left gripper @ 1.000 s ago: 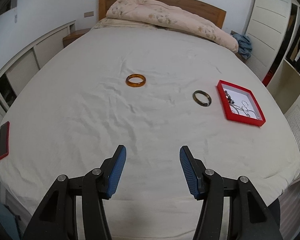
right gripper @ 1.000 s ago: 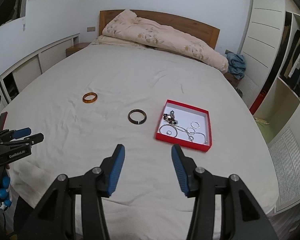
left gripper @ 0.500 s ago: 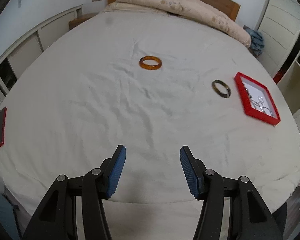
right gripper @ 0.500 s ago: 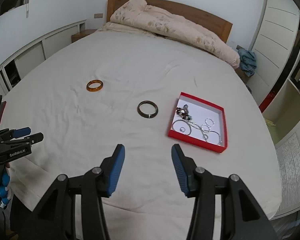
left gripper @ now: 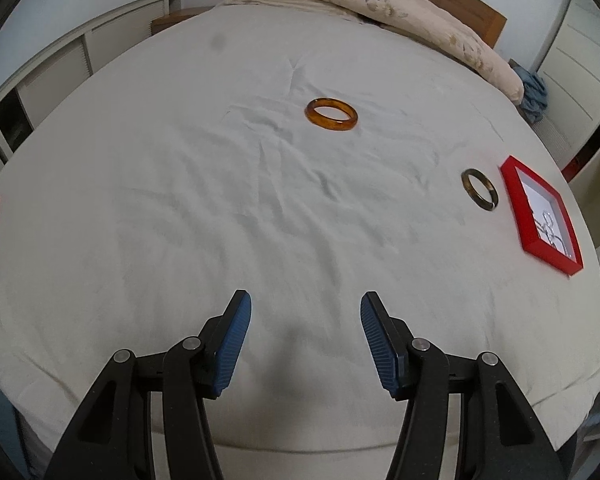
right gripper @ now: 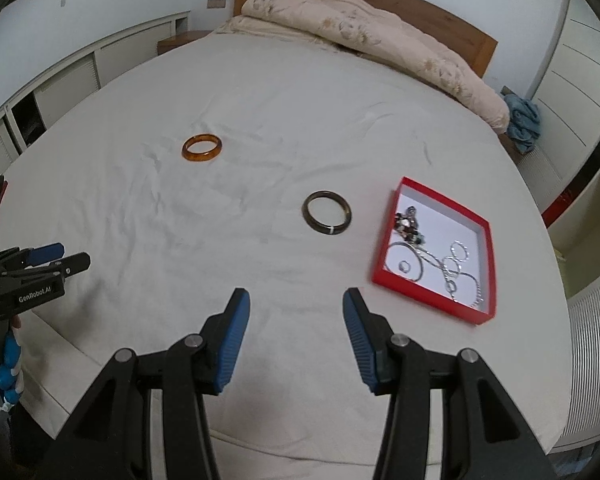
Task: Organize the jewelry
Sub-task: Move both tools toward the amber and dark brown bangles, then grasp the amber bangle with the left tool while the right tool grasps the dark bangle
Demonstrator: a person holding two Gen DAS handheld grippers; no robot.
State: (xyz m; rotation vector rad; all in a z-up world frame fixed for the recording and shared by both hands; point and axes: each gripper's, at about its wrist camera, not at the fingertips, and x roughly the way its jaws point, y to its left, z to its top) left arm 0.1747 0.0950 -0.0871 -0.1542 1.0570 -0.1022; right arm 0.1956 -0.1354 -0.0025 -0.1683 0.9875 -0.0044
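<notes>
- Both grippers have advanced over the bed (right gripper: 300,92) and sunk toward it since the earlier frames; the bangles and the tray now appear larger and closer in each wrist view.
- Left gripper (left gripper: 306,312): jaws spread, nothing between the blue pads, sheet visible in the gap. It hangs above the near part of the bed, tilted downward.
- Right gripper (right gripper: 296,306): jaws spread, nothing between the pads. It hangs above the near edge of the bed, tilted downward.
- Amber bangle (left gripper: 331,115): lies flat on the sheet, ahead of the left gripper and almost in line with its gap, well apart from it. From the right gripper it lies ahead and to the left.
- Dark bangle (right gripper: 326,212): lies flat on the sheet, ahead of the right gripper and slightly right of its gap. From the left gripper it lies ahead and far to the right.
- Red tray (right gripper: 486,264): rests on the sheet, ahead-right of the right gripper, near the dark bangle but not touching it. It holds silver chains, rings and a dark beaded piece on a white floor.
- Left gripper also shows at the left edge of the right wrist view, held in a hand (right gripper: 8,364) wearing a blue-and-white glove.
- Folded quilt (right gripper: 372,36): lies at the far end of the bed, against the wooden headboard.
</notes>
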